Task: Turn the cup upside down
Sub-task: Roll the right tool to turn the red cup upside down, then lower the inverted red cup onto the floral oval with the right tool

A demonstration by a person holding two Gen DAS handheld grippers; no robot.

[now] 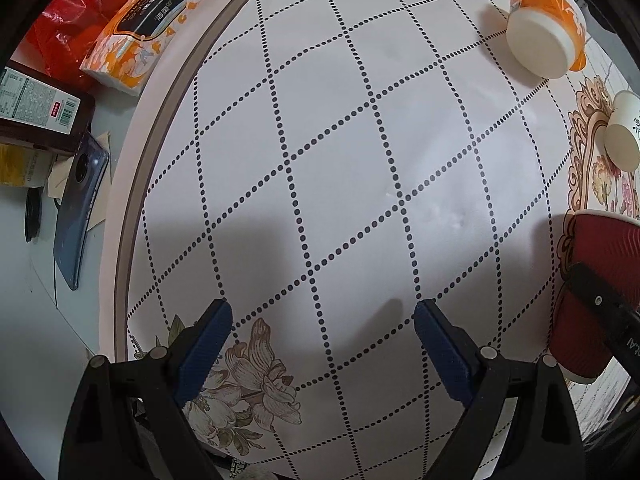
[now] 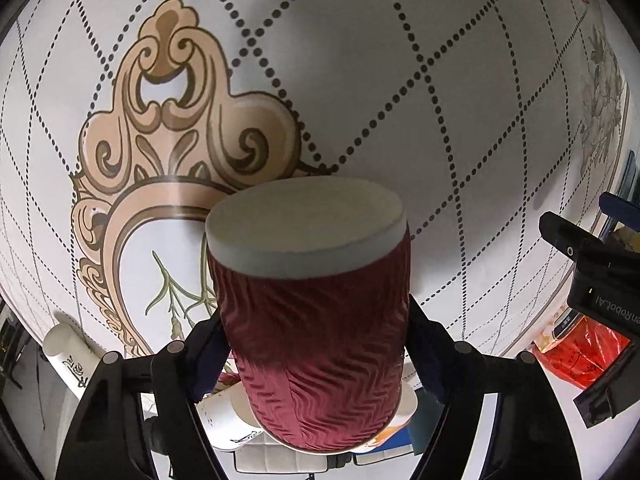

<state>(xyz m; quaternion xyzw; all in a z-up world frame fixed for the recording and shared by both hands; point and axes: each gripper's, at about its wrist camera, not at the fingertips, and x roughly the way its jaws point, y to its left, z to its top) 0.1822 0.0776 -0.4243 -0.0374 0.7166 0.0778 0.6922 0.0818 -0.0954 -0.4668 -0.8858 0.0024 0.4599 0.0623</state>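
Right wrist view: the red cup (image 2: 316, 332) w/ ribbed wall is clamped between the two fingers of the right gripper (image 2: 316, 364). Its white flat bottom points away from the camera, toward the tablecloth (image 2: 400, 60); the rim is near the camera, partly hidden. In the left wrist view the same cup (image 1: 592, 280) sits at the right edge, lying sideways in the grip, above the cloth.

The left gripper (image 1: 324, 344) hangs over the cloth w/ fingers spread wide and nothing between them.

The cloth is white w/ a dotted diamond grid, a beige ornament frame (image 2: 168, 152) and printed flowers (image 1: 248, 392). On it lie an orange cup (image 1: 548, 28) and a white cup (image 1: 624, 132), both on their side, well apart from the left gripper.

Beyond the cloth's brown border, on the left, there are a tissue pack (image 1: 148, 24), a red plastic bag (image 1: 76, 16), a dark bottle (image 1: 36, 108) and a phone (image 1: 80, 208), face down.
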